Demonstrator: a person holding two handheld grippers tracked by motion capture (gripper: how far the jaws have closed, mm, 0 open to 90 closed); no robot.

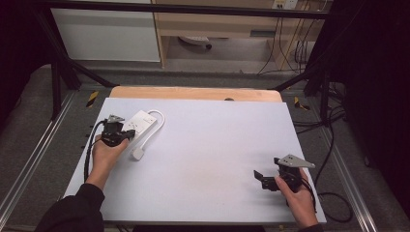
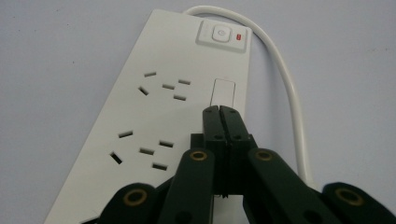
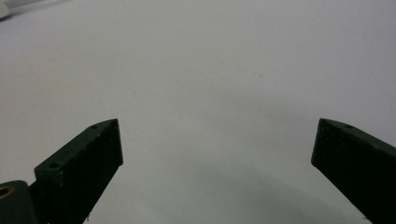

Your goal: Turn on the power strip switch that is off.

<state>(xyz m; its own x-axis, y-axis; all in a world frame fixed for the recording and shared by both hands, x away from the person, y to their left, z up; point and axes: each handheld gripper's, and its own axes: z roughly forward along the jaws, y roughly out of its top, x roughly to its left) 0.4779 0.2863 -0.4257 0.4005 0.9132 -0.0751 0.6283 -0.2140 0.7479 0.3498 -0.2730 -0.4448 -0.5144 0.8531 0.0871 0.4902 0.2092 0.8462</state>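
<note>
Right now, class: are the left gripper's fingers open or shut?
Shut: the left gripper has its fingers pressed together, tips over the power strip.

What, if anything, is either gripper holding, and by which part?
Nothing. The left gripper is shut with nothing between its jaws, over the power strip. The right gripper is open over bare table.

We see a pale grey table top [image 1: 212,159] laid over a wooden board [image 1: 193,93] whose light edge shows along the far side, all of it standing inside a black metal frame [image 1: 193,8] with slanted struts at both far corners. Beyond it we find a grey carpeted floor [image 1: 203,77], a white cabinet panel [image 1: 106,34] at the left and a light wooden shelf unit [image 1: 222,29] with dark cables [image 1: 290,48] hanging beside it. Along both sides we note metal floor rails [image 1: 29,159], and the right edge falls into deep shadow.
</note>
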